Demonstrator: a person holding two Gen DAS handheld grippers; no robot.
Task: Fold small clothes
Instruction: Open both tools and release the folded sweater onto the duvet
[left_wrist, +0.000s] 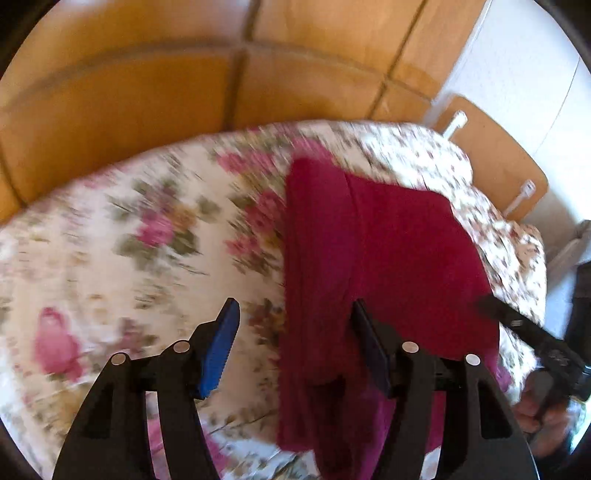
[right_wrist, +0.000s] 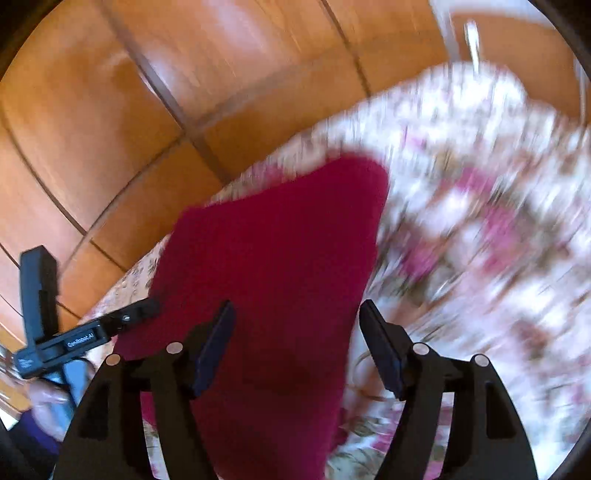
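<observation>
Open room is offered by the floral cover (left_wrist: 122, 236) left of the red garment (left_wrist: 388, 258); its right edge is crowded by the right tongs (left_wrist: 517, 325).

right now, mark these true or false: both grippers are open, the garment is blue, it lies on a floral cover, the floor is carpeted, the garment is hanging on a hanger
1. Both grippers are open: true. The left gripper and the right gripper stand with jaws apart, pressing on nothing.
2. The garment is blue: false. The dark red garment is one plain colour.
3. It lies on a floral cover: true. The floral cover is under it.
4. The floor is carpeted: false. The floor is orange-brown tile.
5. The garment hangs on a hanger: false. It lies spread on the cover.
</observation>
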